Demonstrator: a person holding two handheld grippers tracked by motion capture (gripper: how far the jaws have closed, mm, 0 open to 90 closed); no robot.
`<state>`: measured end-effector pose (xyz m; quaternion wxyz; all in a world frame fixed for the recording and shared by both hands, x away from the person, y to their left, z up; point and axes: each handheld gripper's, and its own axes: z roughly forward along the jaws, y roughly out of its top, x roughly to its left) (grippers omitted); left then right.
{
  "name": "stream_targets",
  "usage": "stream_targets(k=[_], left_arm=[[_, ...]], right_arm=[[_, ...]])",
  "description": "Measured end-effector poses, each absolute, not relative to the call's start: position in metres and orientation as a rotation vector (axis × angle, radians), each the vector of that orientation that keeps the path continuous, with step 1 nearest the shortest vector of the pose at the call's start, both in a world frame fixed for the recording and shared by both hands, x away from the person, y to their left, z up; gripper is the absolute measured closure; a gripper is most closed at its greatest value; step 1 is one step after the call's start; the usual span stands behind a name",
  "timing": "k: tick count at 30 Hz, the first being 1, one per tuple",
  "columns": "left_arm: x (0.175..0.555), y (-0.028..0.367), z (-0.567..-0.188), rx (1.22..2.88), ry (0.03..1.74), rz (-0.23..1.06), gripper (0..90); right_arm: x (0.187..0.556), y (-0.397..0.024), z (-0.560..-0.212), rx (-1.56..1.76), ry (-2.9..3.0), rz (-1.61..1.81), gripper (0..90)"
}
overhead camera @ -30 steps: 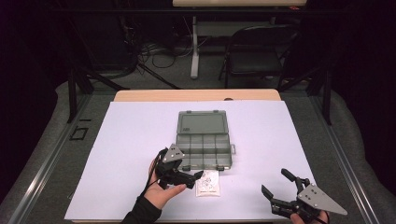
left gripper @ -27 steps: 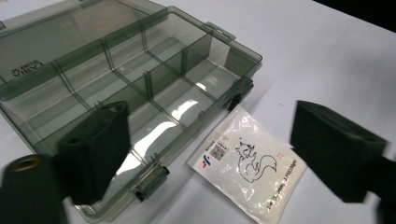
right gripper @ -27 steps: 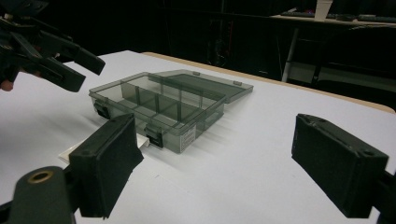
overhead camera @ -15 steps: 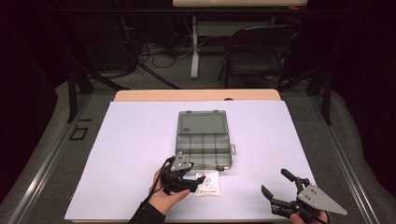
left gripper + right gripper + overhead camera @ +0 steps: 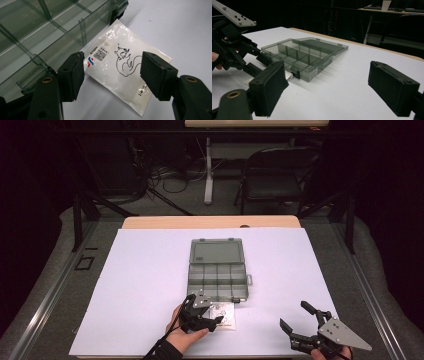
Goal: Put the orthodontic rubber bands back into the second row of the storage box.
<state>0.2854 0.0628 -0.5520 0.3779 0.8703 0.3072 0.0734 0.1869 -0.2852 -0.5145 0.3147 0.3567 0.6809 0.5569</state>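
I take the compartment box (image 5: 218,275) as my landmark: it sits open in the middle of the white sheet (image 5: 140,285), lid folded back on its far side so every cell can be reached from above.

Starting at the left, my left gripper (image 5: 212,322) is just in front of the box's near edge, lowered over the small printed sachet (image 5: 120,67), which lies flat on the sheet with one corner close against the box's front latch. The jaws have just been closing and now stand about half open, one on each side of the sachet; the pads are not pressing it, so nothing is gripped yet. I judge I am lining up to pinch it across its width.

Off to the right of the box, well apart from it, my right gripper (image 5: 296,320) waits with jaws spread wide and empty, out of the left hand's way.
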Motion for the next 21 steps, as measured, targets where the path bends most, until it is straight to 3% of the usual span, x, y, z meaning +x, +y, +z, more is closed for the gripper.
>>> stream_targets(k=[15, 21], left_arm=[[0.2863, 0.0603, -0.5596, 2.238, 0.826, 0.177, 35.6], [0.2829, 0.0577, -0.5604, 2.255, 0.818, 0.228, 36.9]], right_arm=[[0.1873, -0.2846, -0.5148, 0.937, 1.791, 1.474, 14.2], [0.1877, -0.2842, -0.5150, 0.935, 1.794, 1.472, 14.2]])
